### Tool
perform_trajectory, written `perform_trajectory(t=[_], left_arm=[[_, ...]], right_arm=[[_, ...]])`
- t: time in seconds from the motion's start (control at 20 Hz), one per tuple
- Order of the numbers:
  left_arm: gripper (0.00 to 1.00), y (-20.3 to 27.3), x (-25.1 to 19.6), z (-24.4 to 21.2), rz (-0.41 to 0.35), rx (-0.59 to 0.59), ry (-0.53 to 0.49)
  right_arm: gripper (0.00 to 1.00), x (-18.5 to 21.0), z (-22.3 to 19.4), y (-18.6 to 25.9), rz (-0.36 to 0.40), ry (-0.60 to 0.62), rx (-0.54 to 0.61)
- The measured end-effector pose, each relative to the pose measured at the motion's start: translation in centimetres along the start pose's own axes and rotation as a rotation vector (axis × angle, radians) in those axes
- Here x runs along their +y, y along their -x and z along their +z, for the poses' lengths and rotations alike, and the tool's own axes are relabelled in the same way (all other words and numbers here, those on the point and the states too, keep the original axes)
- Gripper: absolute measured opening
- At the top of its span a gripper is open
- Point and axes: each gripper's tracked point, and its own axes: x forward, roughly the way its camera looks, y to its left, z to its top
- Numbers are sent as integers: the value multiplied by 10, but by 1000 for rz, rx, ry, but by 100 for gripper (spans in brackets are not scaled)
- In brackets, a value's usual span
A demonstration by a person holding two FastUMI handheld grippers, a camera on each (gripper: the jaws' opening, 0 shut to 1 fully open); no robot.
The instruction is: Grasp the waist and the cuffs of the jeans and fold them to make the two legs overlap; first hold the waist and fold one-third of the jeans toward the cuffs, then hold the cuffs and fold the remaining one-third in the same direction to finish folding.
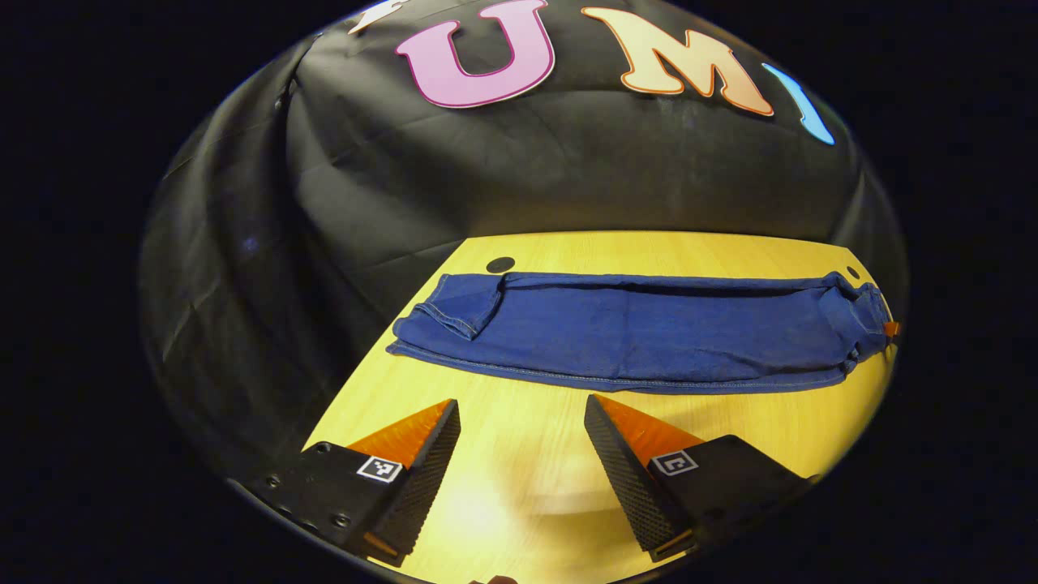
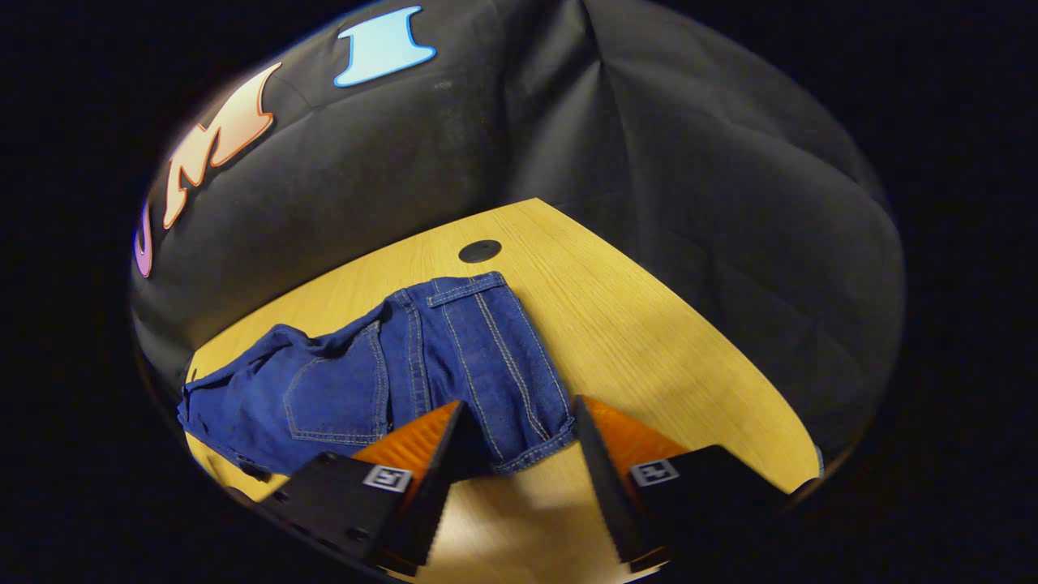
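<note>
We record a light yellow wood-grain table (image 1: 527, 503) standing against the creased black cloth wall (image 1: 503, 178) of the booth; it is the largest item in the left gripper view and again in the right gripper view (image 2: 649, 324).

On it lies the pair of dark blue denim jeans with pale stitching (image 1: 649, 332), already laid lengthwise with one leg over the other, flat on the tabletop. In the left gripper view the jeans run across the far half of the table: the cuffs (image 1: 446, 312) sit toward the left side of that view, one hem turned back on itself, and the bunched waist (image 1: 859, 312) lies at the right edge. In the right gripper view the waist end (image 2: 486, 357) is nearest the camera (the back pocket (image 2: 336, 397) and waistband seams are plain to see), and the cloth there is rumpled on the view's left.

We note the left gripper (image 1: 523, 414) with its two fingers spread wide, over bare table on the near side of the jeans and well apart from them, gripping nothing.

The right gripper (image 2: 519, 414) is likewise spread; the near hem of the waist end lies between its two fingers, but neither finger is seen pressing on the denim.

Two small round black marks sit on the tabletop beyond the jeans, one near the cuffs (image 1: 500, 264) and one near the waist (image 2: 479, 251).
</note>
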Motion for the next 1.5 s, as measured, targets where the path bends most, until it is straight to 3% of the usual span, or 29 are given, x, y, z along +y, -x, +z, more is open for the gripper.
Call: perform_trajectory(t=[0.05,0.15,0.25,0.35,0.5,0.6,0.65,0.8,0.85,1.0,1.15,1.35,1.5], left_arm=[[95,-1,-4,-2,0,6,-2],[95,-1,-10,-2,0,4,-10],[95,-2,-16,-1,-3,-3,-9],[95,-1,-23,-2,-12,-5,4],[95,0,-30,-3,-27,-6,22],[95,1,-29,-4,-27,-6,40],[95,2,-30,-4,-29,-10,50],[95,5,-26,-7,-29,-4,61],[95,5,-25,-6,-32,-7,61],[95,7,-18,-4,-47,-14,58],[95,9,-13,2,-74,-29,70],[95,10,-14,13,-136,-59,46],[95,5,-15,19,-177,-74,50]], right_arm=[[61,1,1,-3,6,14,-18],[51,6,-1,0,9,-1,-8],[32,7,0,-3,19,-42,-18],[27,7,0,-2,22,-56,-33],[26,7,6,2,3,-67,-45],[20,8,7,-1,-7,-118,-36],[11,8,6,0,-14,-130,-32],[15,9,9,1,-23,-143,-32],[9,10,11,5,-19,-150,-36],[4,20,33,17,20,-198,-84],[6,41,63,40,101,-258,-151],[6,90,84,70,231,-217,-235],[6,159,100,97,349,-184,-280]])
